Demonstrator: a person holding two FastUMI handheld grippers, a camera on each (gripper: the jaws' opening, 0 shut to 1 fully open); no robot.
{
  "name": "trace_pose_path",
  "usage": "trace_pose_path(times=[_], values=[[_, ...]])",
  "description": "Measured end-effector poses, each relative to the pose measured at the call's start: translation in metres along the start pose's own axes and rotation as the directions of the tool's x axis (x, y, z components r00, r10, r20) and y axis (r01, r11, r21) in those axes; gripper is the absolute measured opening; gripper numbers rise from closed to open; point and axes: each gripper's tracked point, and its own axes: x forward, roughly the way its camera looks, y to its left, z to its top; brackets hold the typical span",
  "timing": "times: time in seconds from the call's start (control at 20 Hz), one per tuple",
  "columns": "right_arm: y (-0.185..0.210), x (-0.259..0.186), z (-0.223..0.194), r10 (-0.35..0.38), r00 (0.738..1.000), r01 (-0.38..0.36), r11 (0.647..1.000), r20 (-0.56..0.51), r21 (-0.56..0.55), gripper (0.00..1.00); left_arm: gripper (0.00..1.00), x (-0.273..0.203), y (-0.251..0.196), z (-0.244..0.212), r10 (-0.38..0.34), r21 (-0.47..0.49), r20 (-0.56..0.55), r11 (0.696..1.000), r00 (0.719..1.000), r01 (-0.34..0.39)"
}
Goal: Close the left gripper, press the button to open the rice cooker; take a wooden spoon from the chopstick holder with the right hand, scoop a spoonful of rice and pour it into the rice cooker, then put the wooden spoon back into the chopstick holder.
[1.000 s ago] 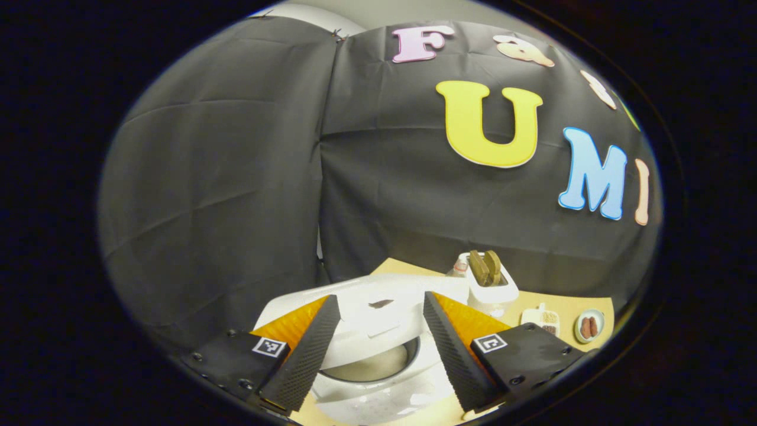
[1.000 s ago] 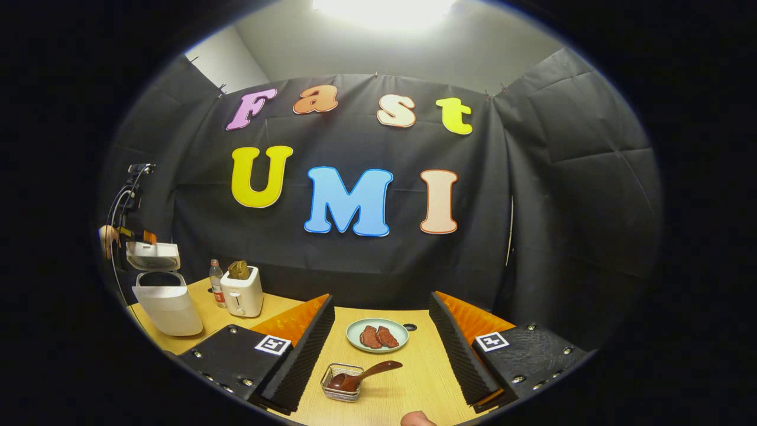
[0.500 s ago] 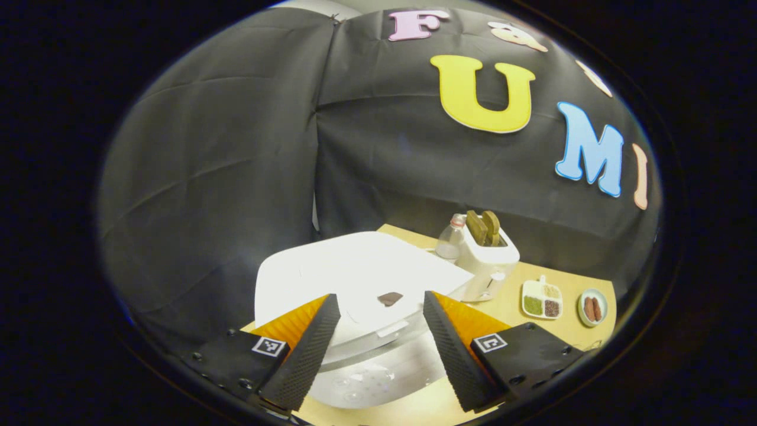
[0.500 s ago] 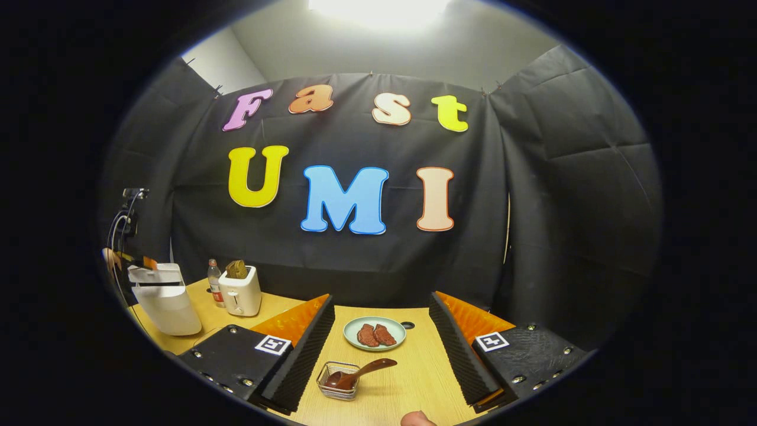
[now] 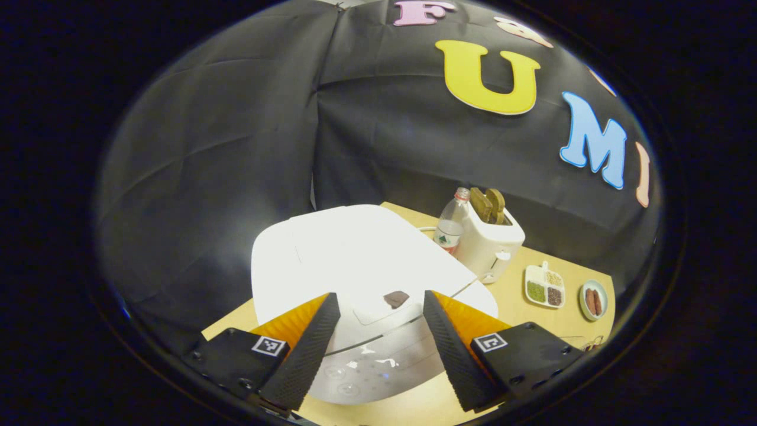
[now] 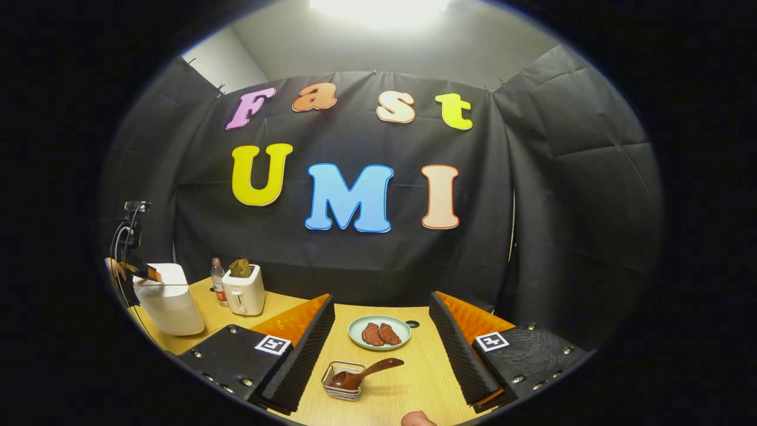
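The white rice cooker (image 5: pixel 355 254) sits close below my left gripper (image 5: pixel 378 296), its lid down. A small dark button (image 5: pixel 395 299) on the lid's front lies between the open fingers, which hold nothing. In the right gripper view the cooker (image 6: pixel 171 302) stands far left with the left gripper (image 6: pixel 145 272) on top of it. The brown wooden spoon (image 6: pixel 366 373) rests with its bowl in a small wire holder (image 6: pixel 343 387) and its handle points right. My right gripper (image 6: pixel 381 297) hovers open above the table, just behind the holder.
A white toaster (image 5: pixel 491 239) with bread and a plastic bottle (image 5: pixel 450 222) stand right of the cooker. Farther right lie a divided dish of grains (image 5: pixel 544 286) and a small plate (image 5: pixel 592 300). A plate of meat (image 6: pixel 379 332) sits behind the holder on the wooden table (image 6: pixel 414 378).
The cooker's lid has swung down from open, with the inner pot showing, to shut. My left gripper followed it down. The right gripper has barely moved.
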Motion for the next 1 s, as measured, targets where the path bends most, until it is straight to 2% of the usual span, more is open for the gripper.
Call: trace_pose_path(times=[0.2, 0.4, 0.55, 0.6, 0.65, 0.75, 0.85, 0.9, 1.0], values=[[0.004, 0.001, 0.0, 0.004, 1.0, -0.004, 1.0, -0.002, 0.006, 0.98, 1.0, 0.003, 0.0, 0.001, -0.017, -0.063, 0.001, 0.998, 1.0, 0.017], [0.017, 0.004, 0.005, 0.025, 1.0, -0.025, 0.999, -0.002, 0.023, 0.98, 0.97, 0.003, -0.001, 0.004, -0.041, -0.006, 0.027, 0.999, 0.999, 0.041], [0.029, 0.005, 0.022, 0.05, 0.999, -0.051, 0.998, 0.021, 0.043, 0.98, 0.98, -0.012, -0.014, 0.015, -0.099, -0.05, 0.066, 0.993, 0.993, 0.102], [0.031, 0.005, 0.027, 0.051, 0.998, -0.053, 0.998, 0.031, 0.043, 0.93, 0.98, -0.016, -0.013, 0.019, -0.111, -0.044, 0.099, 0.992, 0.989, 0.116], [0.034, 0.004, 0.031, 0.055, 0.998, -0.057, 0.997, 0.039, 0.044, 0.98, 0.98, -0.025, -0.016, 0.025, -0.128, -0.032, 0.139, 0.991, 0.982, 0.133], [0.04, 0.002, 0.04, 0.063, 0.997, -0.066, 0.997, 0.052, 0.047, 0.98, 0.97, -0.05, -0.026, 0.042, -0.169, -0.006, 0.216, 0.985, 0.962, 0.174], [0.045, -0.002, 0.047, 0.056, 0.996, -0.059, 0.997, 0.067, 0.048, 0.98, 0.97, -0.083, -0.042, 0.06, -0.23, 0.026, 0.293, 0.972, 0.928, 0.233], [0.048, -0.004, 0.051, 0.054, 0.996, -0.059, 0.997, 0.077, 0.053, 0.98, 0.94, -0.099, -0.048, 0.068, -0.252, 0.052, 0.334, 0.967, 0.908, 0.25], [0.056, -0.008, 0.059, 0.054, 0.994, -0.061, 0.996, 0.099, 0.071, 0.98, 0.96, -0.131, -0.054, 0.084, -0.281, 0.101, 0.409, 0.959, 0.868, 0.263]])
